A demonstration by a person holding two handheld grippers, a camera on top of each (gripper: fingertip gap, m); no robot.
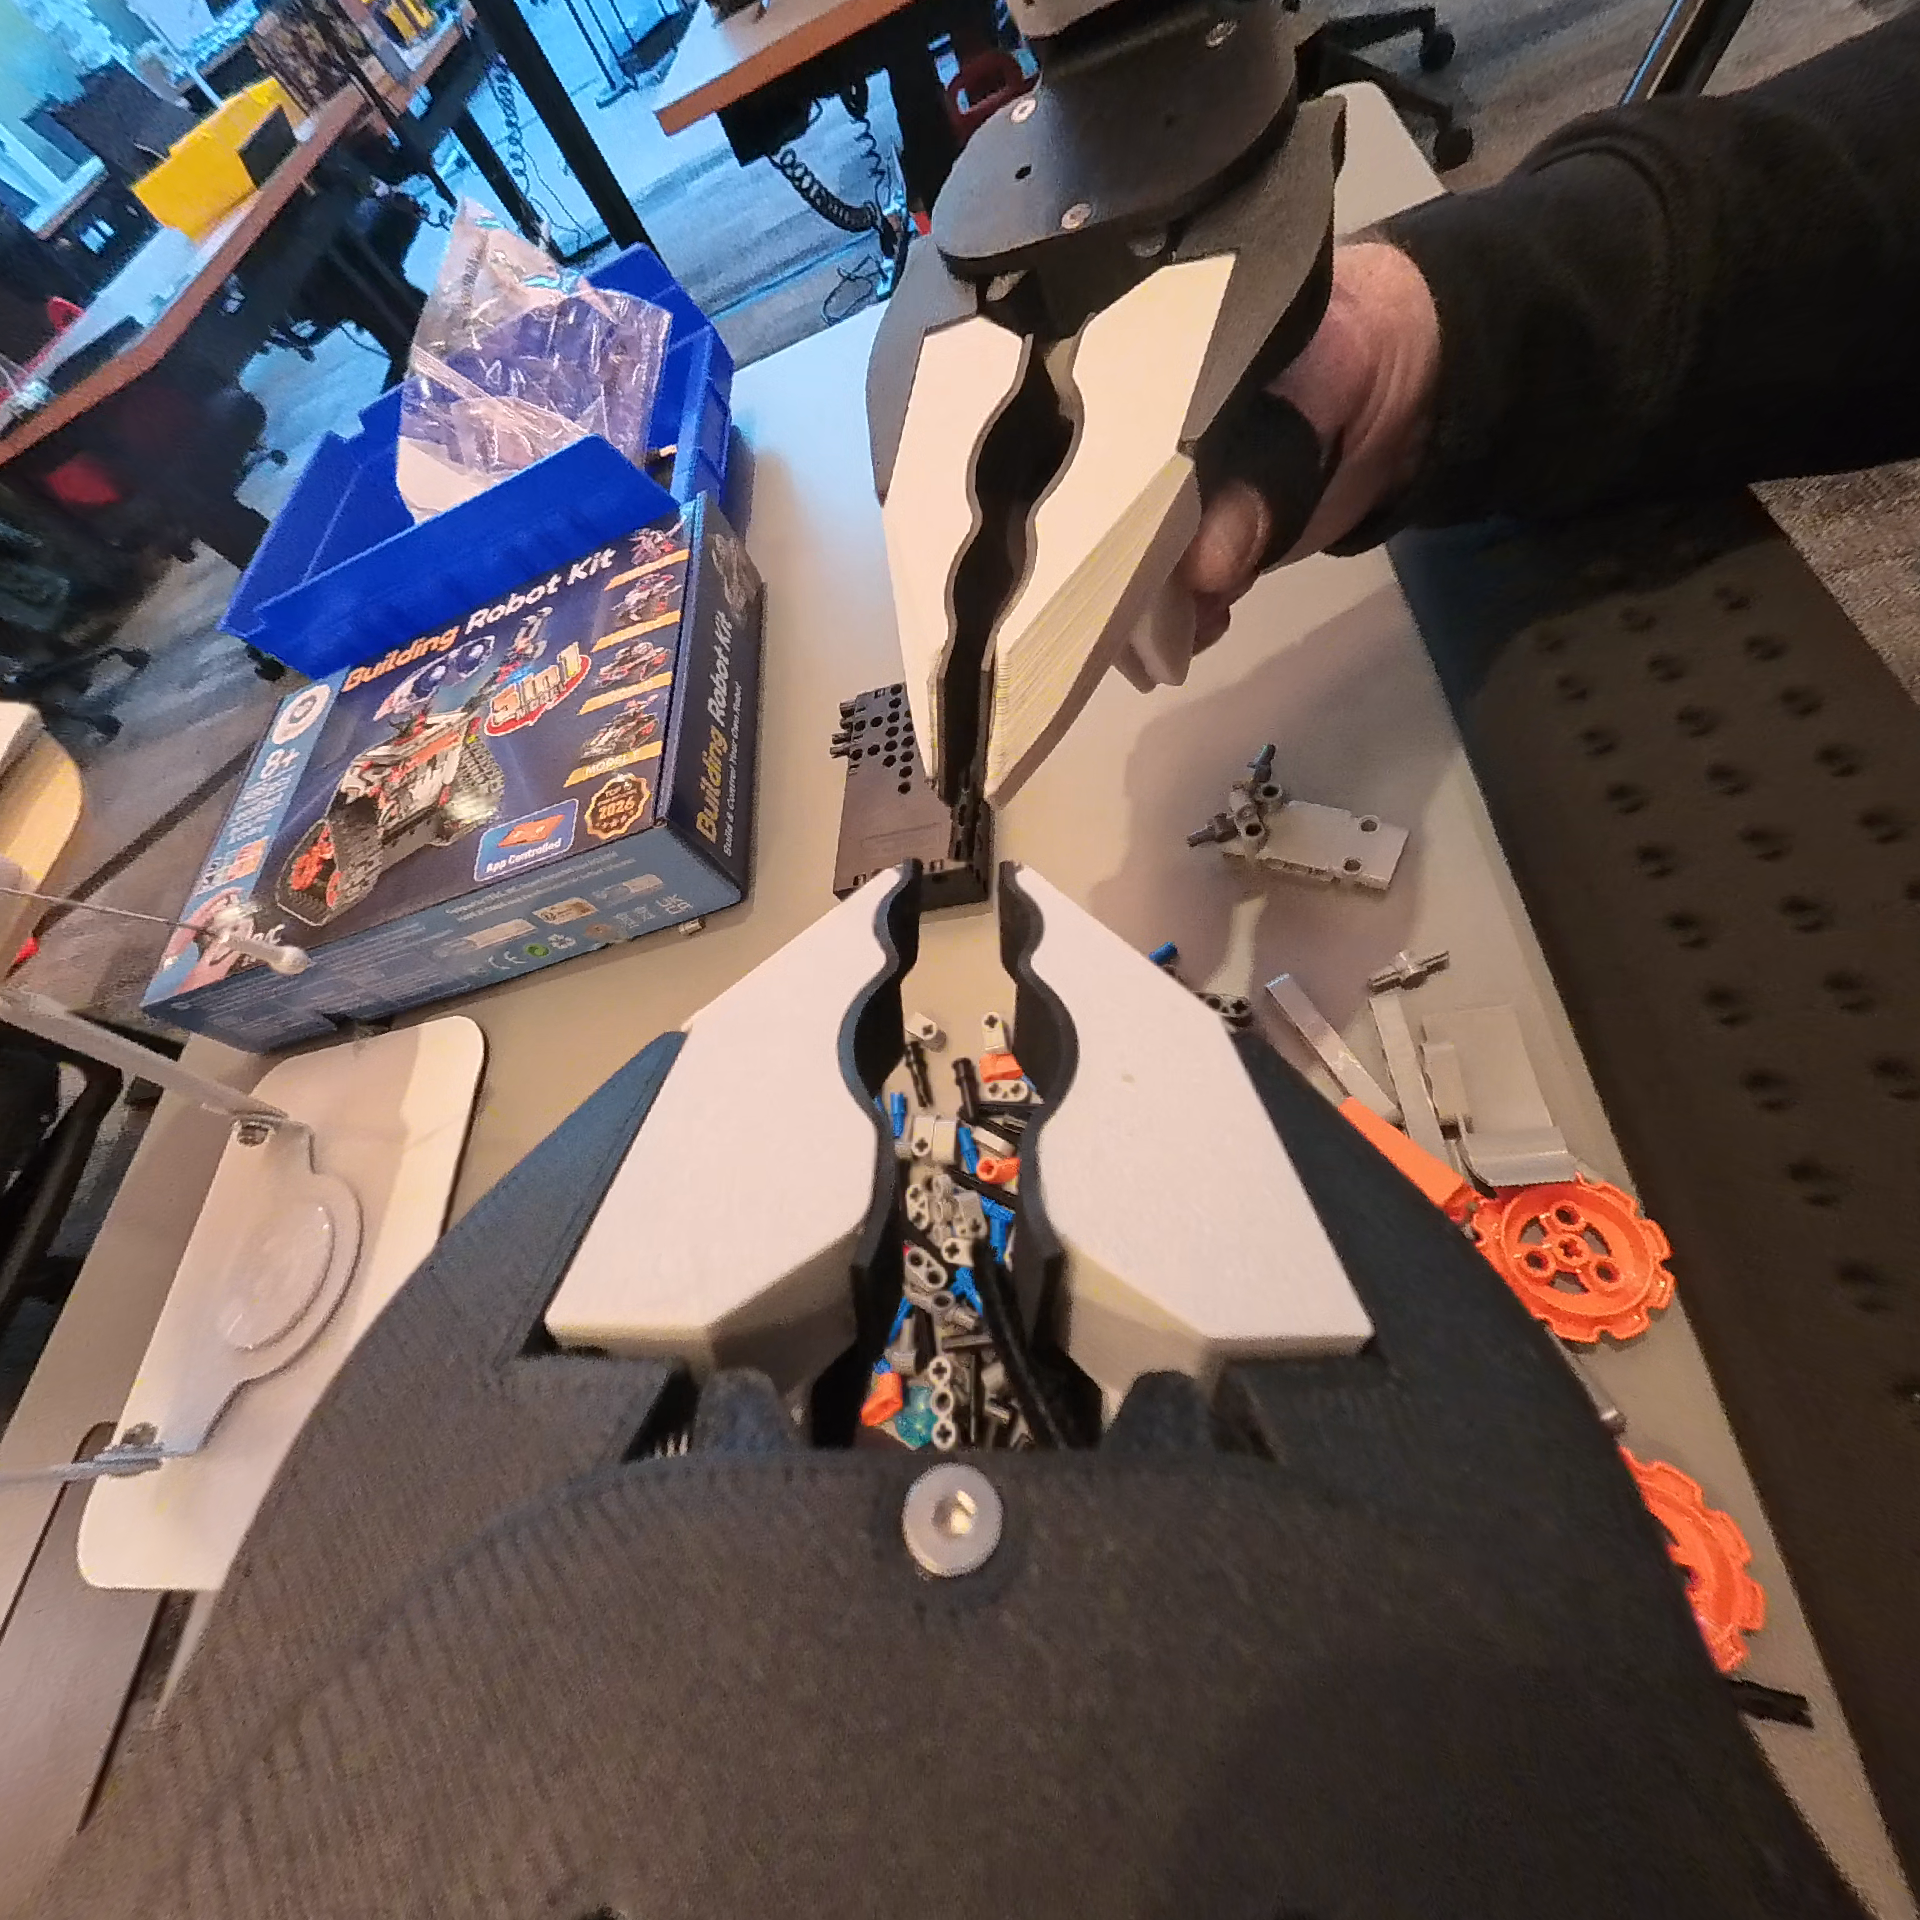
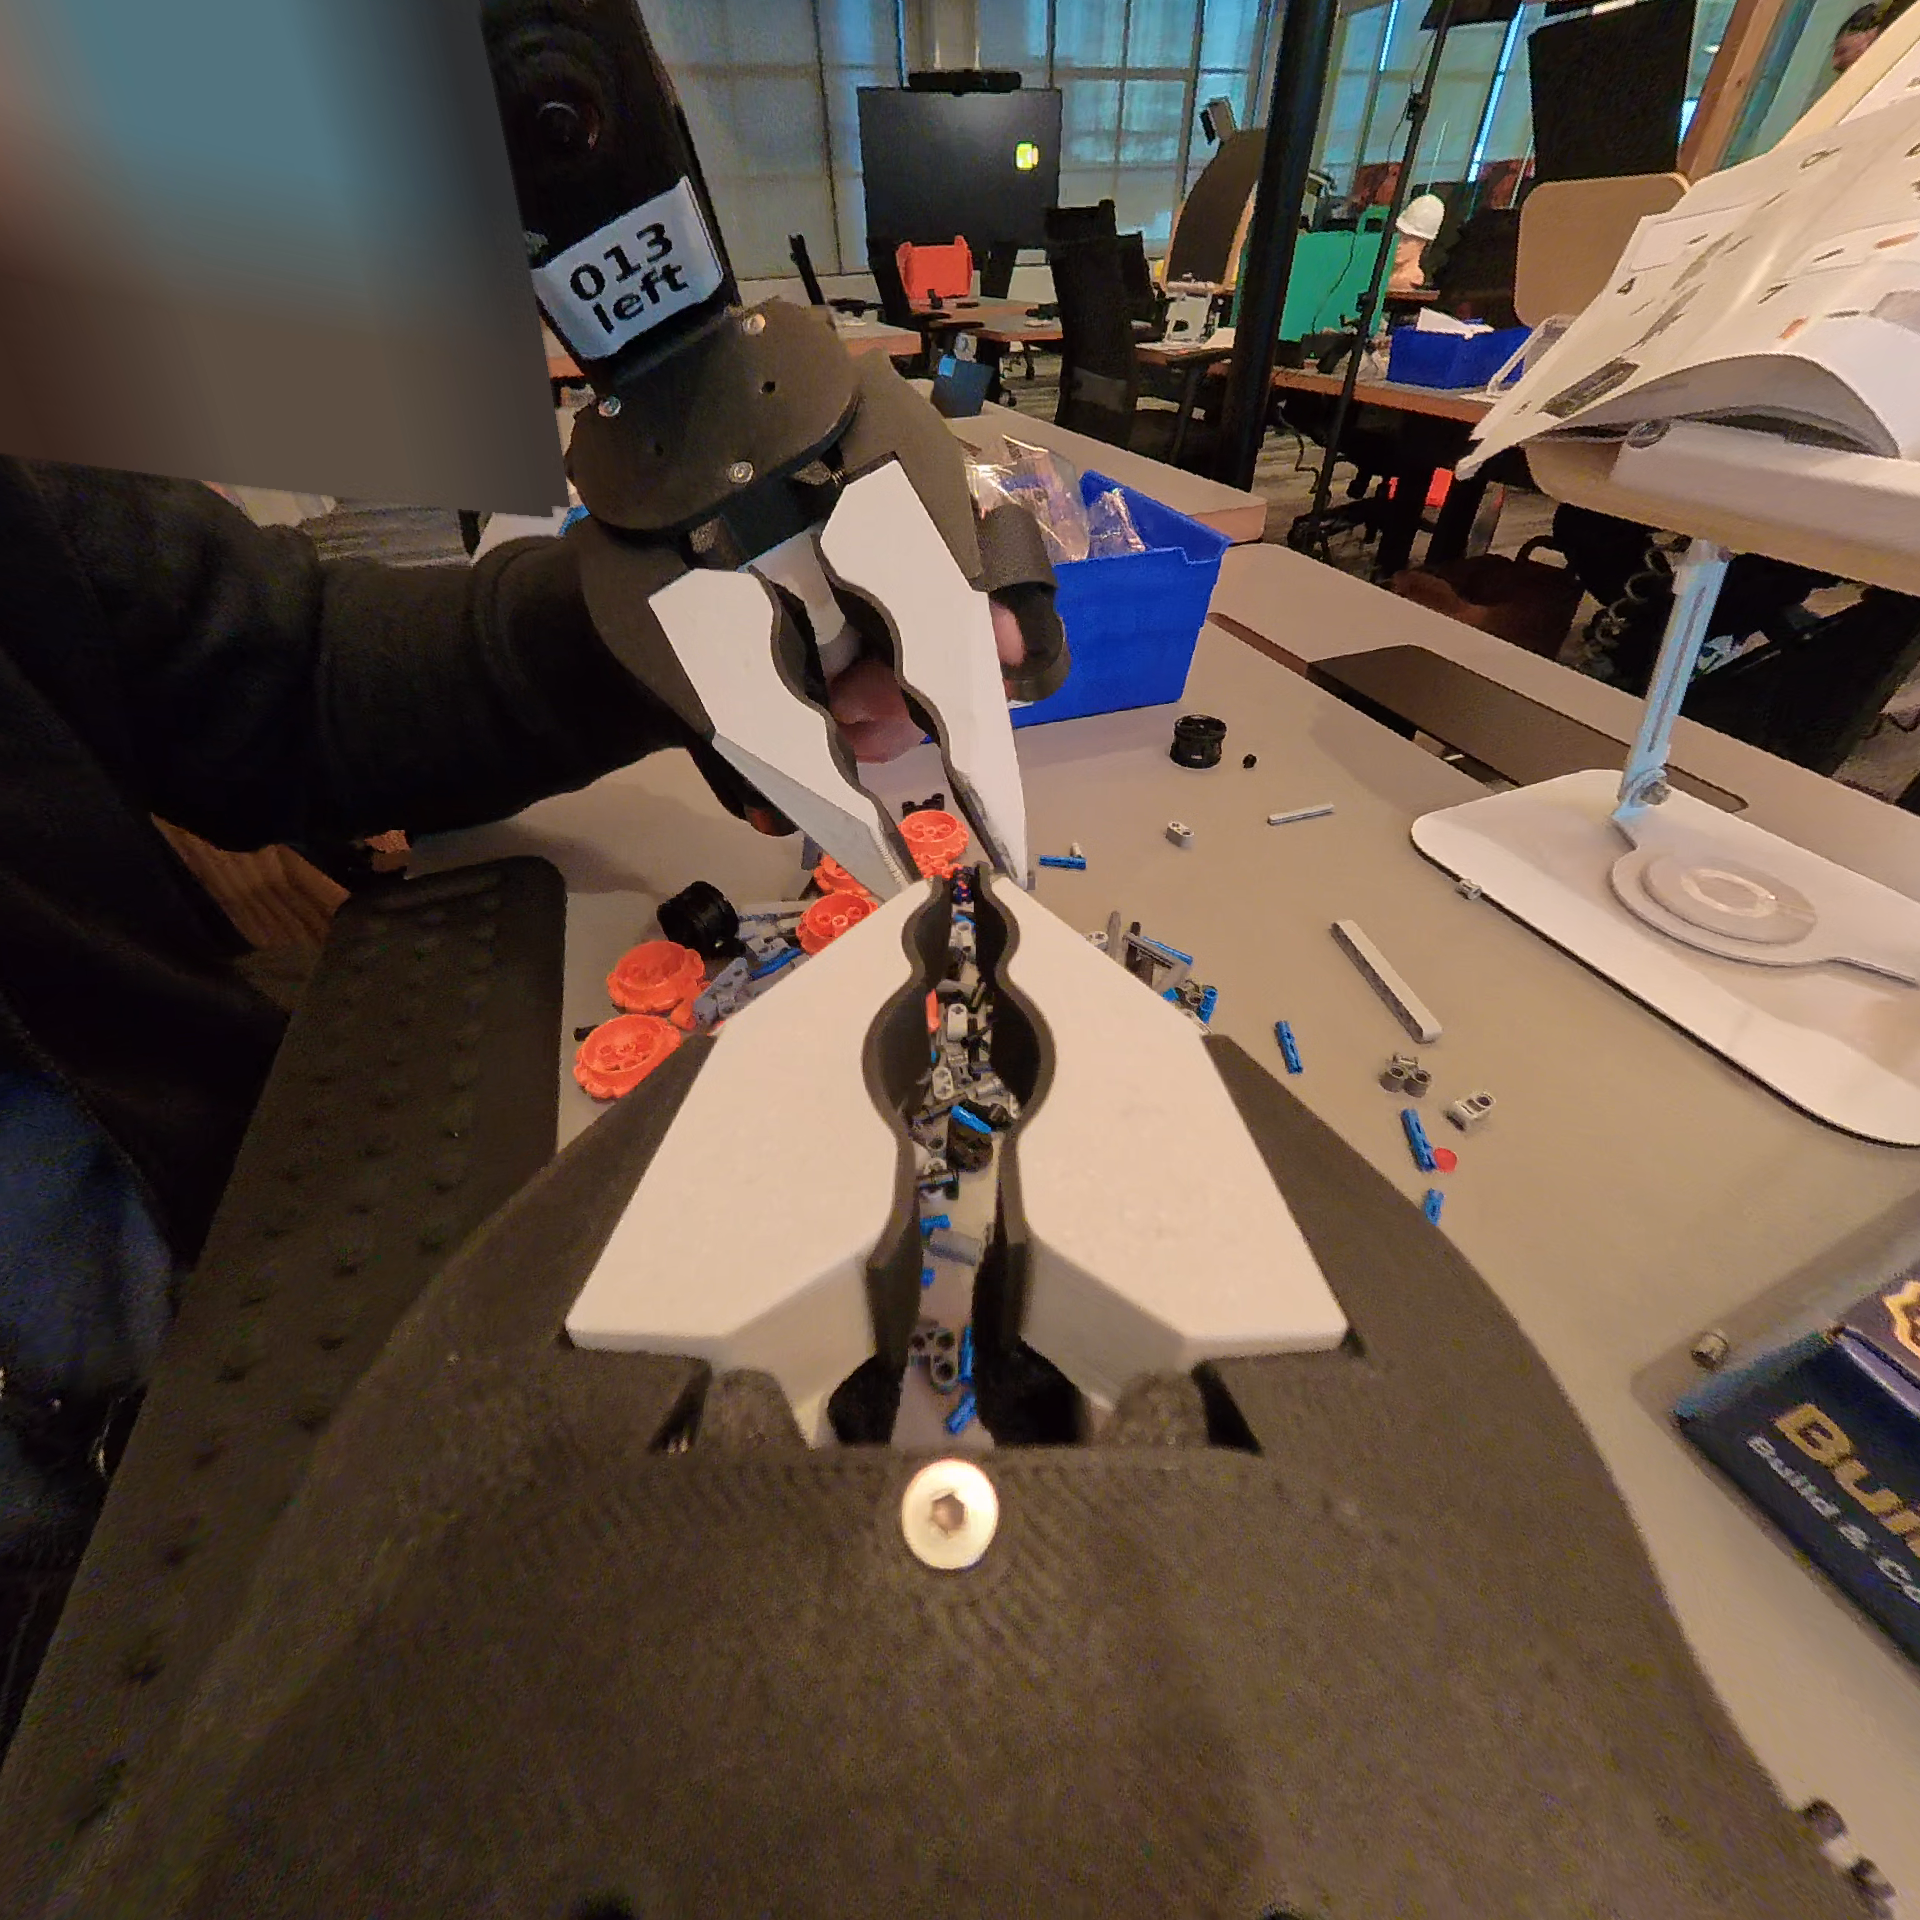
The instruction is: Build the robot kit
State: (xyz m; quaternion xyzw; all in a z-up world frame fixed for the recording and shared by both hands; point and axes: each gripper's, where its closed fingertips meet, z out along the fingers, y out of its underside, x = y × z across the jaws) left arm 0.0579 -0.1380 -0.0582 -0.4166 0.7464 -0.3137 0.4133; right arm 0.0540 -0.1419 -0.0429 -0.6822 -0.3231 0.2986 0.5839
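My right gripper (image 2: 962, 883) is shut on a small black building piece (image 1: 958, 868), which also shows at its tips in the right wrist view (image 2: 966, 891). In the left wrist view the right gripper (image 1: 966, 790) comes down from above, held by a hand in a black sleeve. My left gripper (image 1: 958, 883) is partly open, its fingertips (image 1: 906, 896) close on either side of the piece's lower end. In the right wrist view the left gripper (image 2: 951, 868) points down to meet the right one. Both hover over a pile of small grey, blue and black parts (image 1: 956, 1226).
A black perforated plate (image 1: 883, 790) and a grey motor block (image 1: 1309, 831) lie on the grey table. Orange gear wheels (image 1: 1569, 1257) lie to the right. A kit box (image 1: 468, 790) and blue bin (image 1: 468, 540) stand left. A white booklet stand (image 2: 1662, 904) holds a booklet (image 2: 1714, 312). My two grippers' fingertips are within a few centimetres of each other.
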